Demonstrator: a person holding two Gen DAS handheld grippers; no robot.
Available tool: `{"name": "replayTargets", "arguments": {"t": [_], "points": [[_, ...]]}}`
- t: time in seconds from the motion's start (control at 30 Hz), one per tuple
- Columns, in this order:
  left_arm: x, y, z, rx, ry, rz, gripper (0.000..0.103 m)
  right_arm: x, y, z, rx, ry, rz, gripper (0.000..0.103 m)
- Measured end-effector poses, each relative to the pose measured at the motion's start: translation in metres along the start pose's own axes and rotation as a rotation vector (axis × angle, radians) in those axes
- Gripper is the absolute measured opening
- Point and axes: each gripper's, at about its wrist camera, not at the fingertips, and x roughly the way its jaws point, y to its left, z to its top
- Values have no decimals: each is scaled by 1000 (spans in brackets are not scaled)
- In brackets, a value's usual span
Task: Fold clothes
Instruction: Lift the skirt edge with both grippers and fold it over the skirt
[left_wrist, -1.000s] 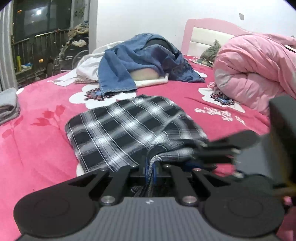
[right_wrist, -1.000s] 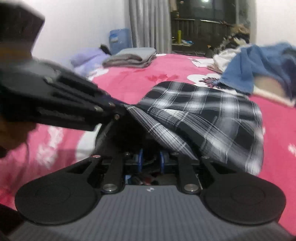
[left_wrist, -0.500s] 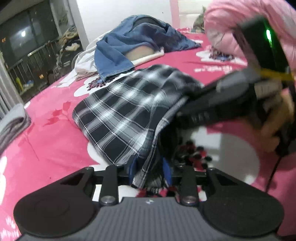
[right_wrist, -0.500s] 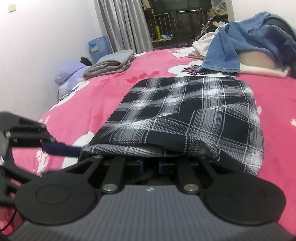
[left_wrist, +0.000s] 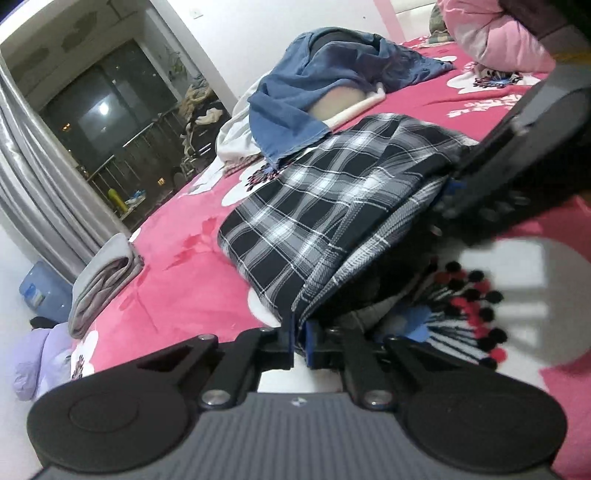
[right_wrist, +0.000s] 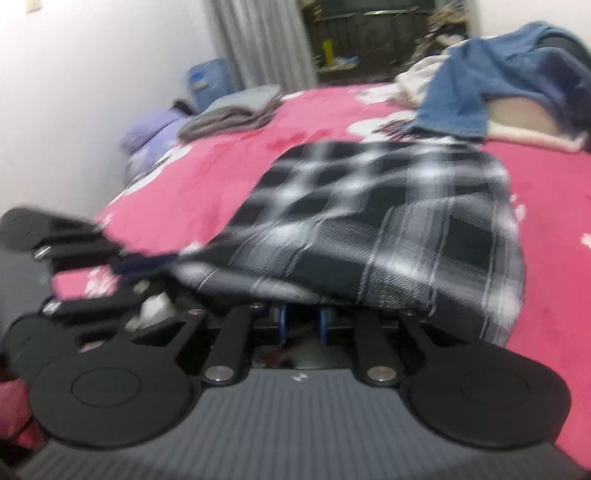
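The plaid shirt (left_wrist: 325, 206) lies on the pink bedspread (left_wrist: 177, 280), folded into a compact rectangle; its far edge rests flat while the near edge is raised off the bed. The left claw (left_wrist: 300, 338) is clamped on the near left corner of the shirt, cloth pinched between its blue pads. Its jaws have just closed again on that corner after a brief opening. The right claw (right_wrist: 301, 319) grips the near right portion of the same edge; the cloth drapes over its fingers, hiding the contact, but the hem appears held.

Progress, as judged: this shirt is most of the way folded, with perhaps one last turn of the near edge over the far part, or a lowering and smoothing, left to do. A folded grey garment (left_wrist: 103, 280) lies at the bed's left edge, seemingly finished. A blue garment (left_wrist: 295, 107) and white cloth (left_wrist: 236, 136) heaped beyond the shirt remain unfolded.

Room for moving: bare bedspread is open to the left of the shirt and between it and the grey garment. Beyond, the blue garment's hem lies just beside the shirt's far edge, so a forward fold has little margin there. A pink quilt (left_wrist: 498, 40) bounds the far right.
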Motion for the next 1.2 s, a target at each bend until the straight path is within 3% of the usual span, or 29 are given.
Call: {"name": "replayTargets", "arguments": {"t": [0.13, 0.23, 0.37, 0.63, 0.8, 1.03, 1.13, 1.2], "points": [[-3, -1, -1, 5, -6, 7, 6, -1, 16, -3, -61, 15, 62, 15], [-5, -4, -2, 17, -6, 9, 6, 15, 17, 7, -33, 2, 91, 15], [-7, -7, -5, 26, -1, -15, 7, 40, 13, 14, -21, -14, 15, 11], [-27, 24, -14, -107, -10, -158, 33, 39, 8, 10, -5, -49, 7, 11], [-23, 33, -14, -138, 7, -163, 33, 45, 7, 14, 7, -50, 3, 11], [-7, 12, 0, -101, -8, -214, 35, 36, 6, 12, -24, -32, -1, 11], [1, 9, 2, -119, 3, -180, 35, 38, 9, 13, -27, -37, -21, 11], [10, 10, 3, -140, 38, -136, 26, 36, 13, 12, -54, -42, -54, 11]]}}
